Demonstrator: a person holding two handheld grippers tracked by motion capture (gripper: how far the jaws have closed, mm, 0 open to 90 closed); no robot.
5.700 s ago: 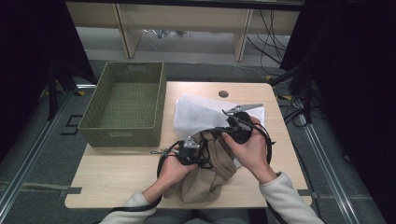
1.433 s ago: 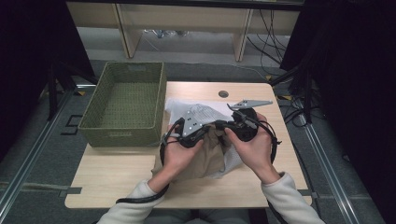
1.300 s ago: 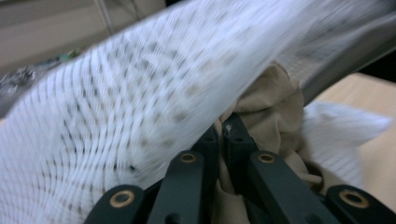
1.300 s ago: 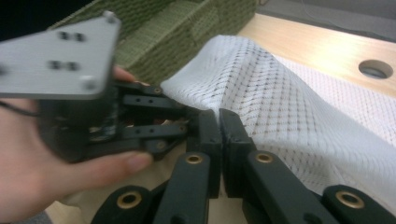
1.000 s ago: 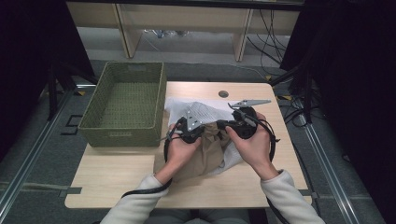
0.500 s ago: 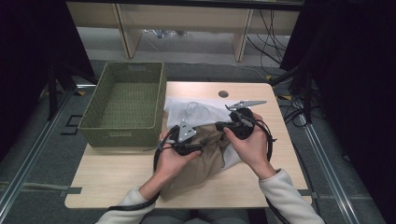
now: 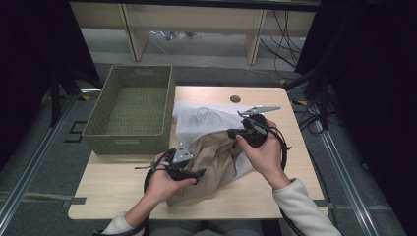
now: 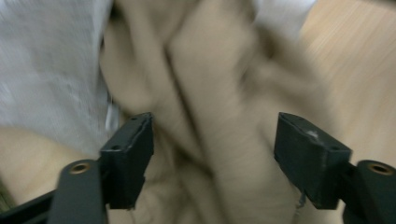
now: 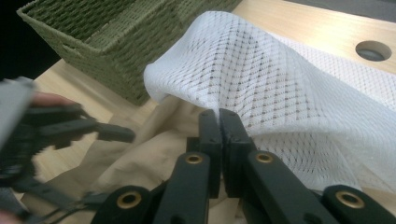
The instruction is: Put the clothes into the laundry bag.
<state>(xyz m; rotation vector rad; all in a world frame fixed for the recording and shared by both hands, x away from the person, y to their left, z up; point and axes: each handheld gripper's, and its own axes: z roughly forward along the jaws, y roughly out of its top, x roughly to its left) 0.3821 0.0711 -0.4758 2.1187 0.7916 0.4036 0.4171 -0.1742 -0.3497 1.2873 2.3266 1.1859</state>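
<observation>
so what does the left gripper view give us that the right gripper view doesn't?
Left gripper view alone: its own jaws standing wide apart, nothing between the pads, over the folds of the beige cloth; the picture is blurred. Right gripper view alone: the right gripper shut on the cloth where beige meets the white mesh cloth, plus the green basket, the table hole and the left gripper farther off. Both: beige cloth, white cloth, wooden table.

A crumpled beige cloth lies on the counter, its upper part tucked under a white mesh cloth beside it.
</observation>
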